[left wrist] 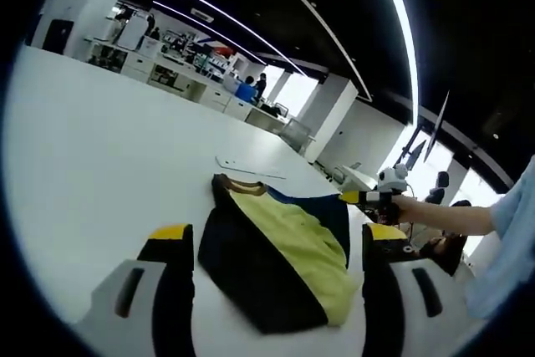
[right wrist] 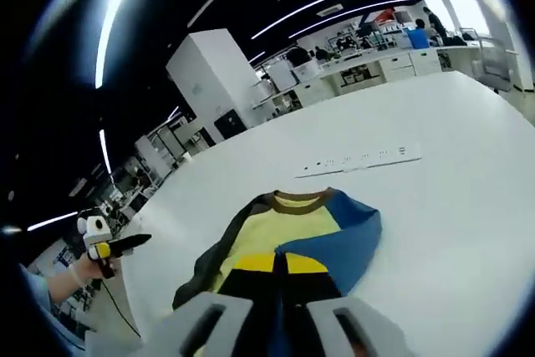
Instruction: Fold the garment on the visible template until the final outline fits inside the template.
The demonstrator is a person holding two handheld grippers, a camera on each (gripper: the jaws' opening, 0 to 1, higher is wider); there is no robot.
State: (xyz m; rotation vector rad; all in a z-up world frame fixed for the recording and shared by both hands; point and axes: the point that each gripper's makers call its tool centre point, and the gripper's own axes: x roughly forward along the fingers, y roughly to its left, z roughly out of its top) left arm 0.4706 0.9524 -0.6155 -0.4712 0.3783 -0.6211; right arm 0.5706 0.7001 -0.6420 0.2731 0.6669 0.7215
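Note:
A garment [left wrist: 276,261] with a yellow front, dark navy sides, blue sleeve and brown collar lies partly folded on the white table [left wrist: 100,148]. My left gripper [left wrist: 277,236] is open, its jaws wide apart on either side of the garment and short of it. From the right, a hand holds the right gripper [left wrist: 368,198] by the blue sleeve's edge. In the right gripper view the garment [right wrist: 292,227] lies just ahead, blue sleeve folded over the yellow. My right gripper [right wrist: 280,263] is shut, yellow pads together, nothing seen between them. The left gripper [right wrist: 113,248] hangs at far left.
A thin pale strip with dark marks [right wrist: 359,158] lies on the table beyond the collar, also seen as faint lines [left wrist: 251,169]. A person's light blue sleeve [left wrist: 510,240] is at the right. Office desks [left wrist: 192,73] and people stand far behind.

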